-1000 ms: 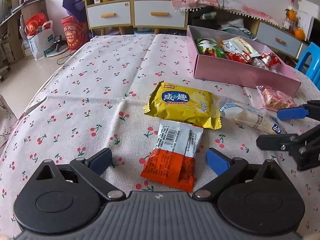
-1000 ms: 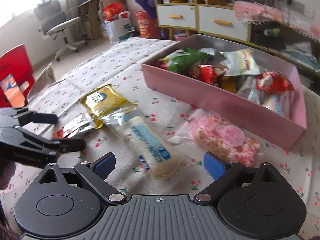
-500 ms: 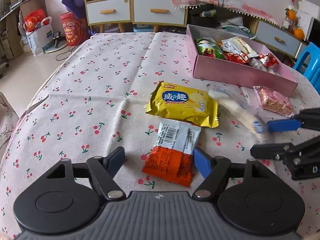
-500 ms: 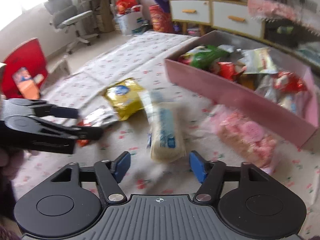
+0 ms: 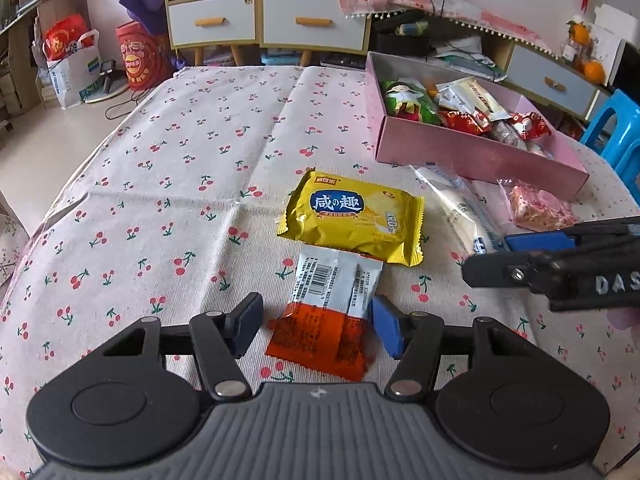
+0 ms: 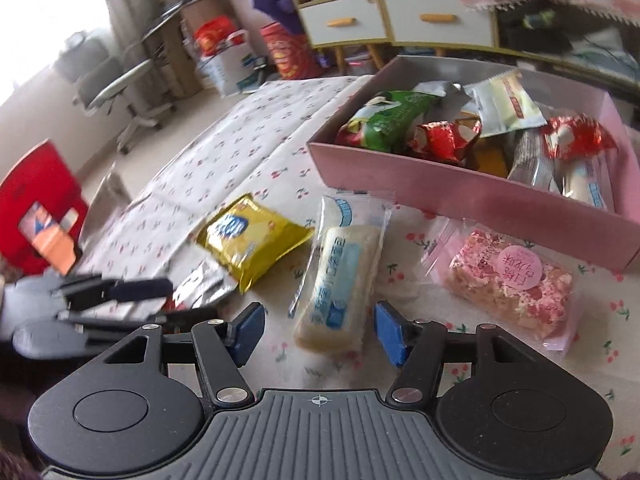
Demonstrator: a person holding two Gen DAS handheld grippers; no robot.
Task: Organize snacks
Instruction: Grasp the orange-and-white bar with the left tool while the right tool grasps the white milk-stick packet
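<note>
Straddling the orange-and-silver foil snack packet with my left claw: jaws spread, right pad touching the packet's edge, left pad just off it, nothing clamped. Packet lies flat on the cherry-print tablecloth, its top edge tucked against the yellow foil biscuit pack.

Right claw also spread, one pad either side of the near end of the clear-wrapped white bar with blue print; no contact visible, bar flat on the cloth. Pink crispy square in clear wrap sits just right of it, near the box wall.

Pink rectangular cardboard box, open top, holds:
- green packet at the left end
- red foil candies, centre and right
- pale sachet toward the back
- grey wrapper and another white-blue bar at the right end
- something yellow-orange underneath, can't identify

Box sits on the far-right part of the table.
</note>
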